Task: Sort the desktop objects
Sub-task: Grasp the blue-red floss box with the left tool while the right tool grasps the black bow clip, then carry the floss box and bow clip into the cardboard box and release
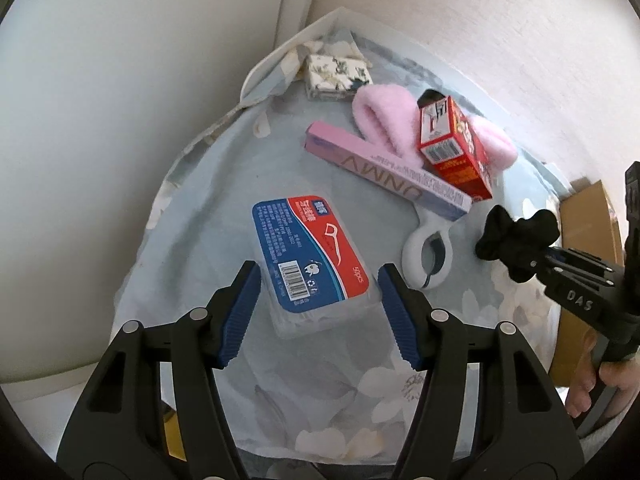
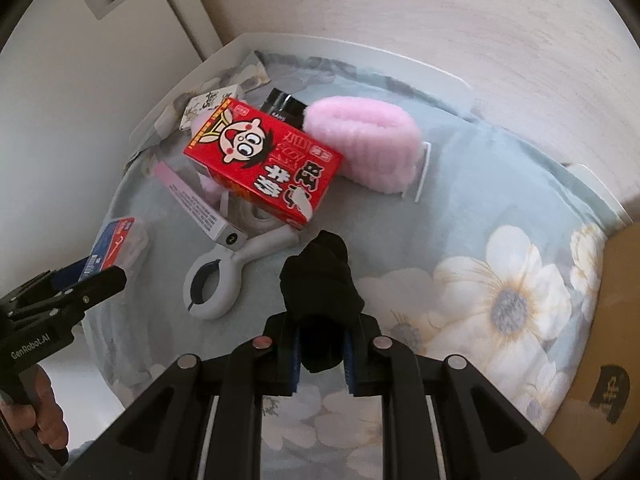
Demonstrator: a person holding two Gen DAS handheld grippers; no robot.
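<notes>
A clear floss-pick box (image 1: 316,252) with a blue and red label sits between the blue pads (image 1: 240,312) of my left gripper (image 1: 318,292), which is shut on its near end. The right wrist view shows this box (image 2: 116,244) tilted at the left gripper's (image 2: 100,276) tip. My right gripper (image 2: 322,328) is shut on a black fabric hair tie (image 2: 320,276), which sticks out past its fingertips above the cloth. In the left wrist view, the right gripper (image 1: 536,264) holds the hair tie (image 1: 516,236) at the right.
On the floral cloth (image 2: 500,300) lie a red drink carton (image 2: 264,160), a pink fluffy band (image 2: 364,140), a long pink box (image 1: 384,172), a white ring-shaped clip (image 2: 216,280) and a floral packet (image 1: 338,72). A cardboard box (image 2: 600,320) stands at the right edge.
</notes>
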